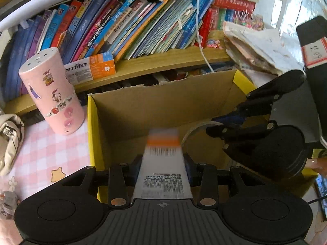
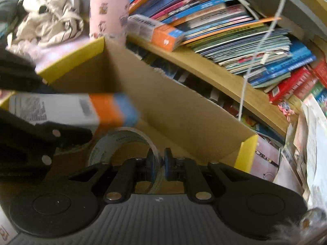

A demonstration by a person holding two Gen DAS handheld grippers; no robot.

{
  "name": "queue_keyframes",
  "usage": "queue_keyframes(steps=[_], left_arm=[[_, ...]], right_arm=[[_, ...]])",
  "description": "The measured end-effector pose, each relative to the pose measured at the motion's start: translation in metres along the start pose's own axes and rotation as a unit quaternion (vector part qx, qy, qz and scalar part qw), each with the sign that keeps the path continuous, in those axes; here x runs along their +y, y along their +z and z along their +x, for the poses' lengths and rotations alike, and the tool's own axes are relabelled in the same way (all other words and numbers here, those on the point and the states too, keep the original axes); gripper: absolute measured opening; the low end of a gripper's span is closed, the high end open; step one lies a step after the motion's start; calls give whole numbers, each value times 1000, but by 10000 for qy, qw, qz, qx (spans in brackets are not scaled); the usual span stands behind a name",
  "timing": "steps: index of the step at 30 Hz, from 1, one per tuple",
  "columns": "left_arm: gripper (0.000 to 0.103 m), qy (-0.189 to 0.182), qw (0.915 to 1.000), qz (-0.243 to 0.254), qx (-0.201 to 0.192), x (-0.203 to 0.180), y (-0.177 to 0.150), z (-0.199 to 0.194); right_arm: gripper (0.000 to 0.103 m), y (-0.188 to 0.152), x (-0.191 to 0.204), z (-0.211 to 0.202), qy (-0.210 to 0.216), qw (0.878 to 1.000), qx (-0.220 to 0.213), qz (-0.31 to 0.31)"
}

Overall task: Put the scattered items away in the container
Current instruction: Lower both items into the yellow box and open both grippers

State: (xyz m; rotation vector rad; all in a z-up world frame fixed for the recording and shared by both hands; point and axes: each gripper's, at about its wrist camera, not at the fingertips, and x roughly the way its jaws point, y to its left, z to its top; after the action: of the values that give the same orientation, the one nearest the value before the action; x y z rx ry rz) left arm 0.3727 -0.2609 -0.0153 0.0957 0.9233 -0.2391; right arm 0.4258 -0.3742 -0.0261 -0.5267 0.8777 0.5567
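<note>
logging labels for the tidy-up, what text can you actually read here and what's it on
"smile": toothpaste box on the shelf.
"S 0 8", roughly: red-bordered label on a black object at right.
Too blurred: print and barcode on the box in the left gripper, tape roll lettering, book spines.

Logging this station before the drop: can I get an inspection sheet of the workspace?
Surface: pink checked cloth.
Job's things: toothpaste box and tape roll held over the open cardboard box.
Clutter: pink canister, second toothpaste box on the shelf, crumpled fabric.
Grippers: left gripper shut on the toothpaste box; right gripper shut on the tape roll.
Cables: white cable hanging past the books.
Surroundings: bookshelf, loose papers.
</note>
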Motion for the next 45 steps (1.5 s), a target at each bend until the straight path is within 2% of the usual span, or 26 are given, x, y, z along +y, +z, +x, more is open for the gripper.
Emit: queue_keyframes(steps=[10, 15, 17, 18, 20, 26, 31, 34, 41, 45], left_arm=[[41, 263, 9992, 294, 21, -5, 4, 7], [56, 316, 9987, 369, -181, -8, 1, -1], [63, 324, 9983, 392, -268, -9, -1, -6], [67, 320, 9982, 393, -306, -10, -2, -8], [67, 336, 9979, 404, -369, -12, -3, -12], [73, 485, 9950, 582, -646, -18, -7, -31], [76, 626, 9918, 586, -950, -20, -14, -52], [77, 720, 9892, 523, -1164, -19, -19, -67], [80, 876, 9820, 247, -1652, -13, -33, -109], [82, 839, 9802, 4, -1794, -8, -45, -131]], right_arm=[[9, 9, 1, 17, 82, 9997, 204, -110], [9, 10, -1, 19, 10, 9997, 231, -54], [16, 9, -2, 17, -66, 9998, 192, -13], [32, 9, -2, 16, -100, 9998, 151, -9], [50, 10, -2, 13, -167, 9998, 70, 1], [54, 7, -1, 1, -228, 9997, -24, 90], [62, -1, -2, -22, -282, 9986, -279, 353], [72, -8, -1, -41, -370, 9967, -546, 482], [78, -25, 2, -95, -587, 9870, -1261, 811], [80, -37, 6, -127, -677, 9784, -1676, 1007]])
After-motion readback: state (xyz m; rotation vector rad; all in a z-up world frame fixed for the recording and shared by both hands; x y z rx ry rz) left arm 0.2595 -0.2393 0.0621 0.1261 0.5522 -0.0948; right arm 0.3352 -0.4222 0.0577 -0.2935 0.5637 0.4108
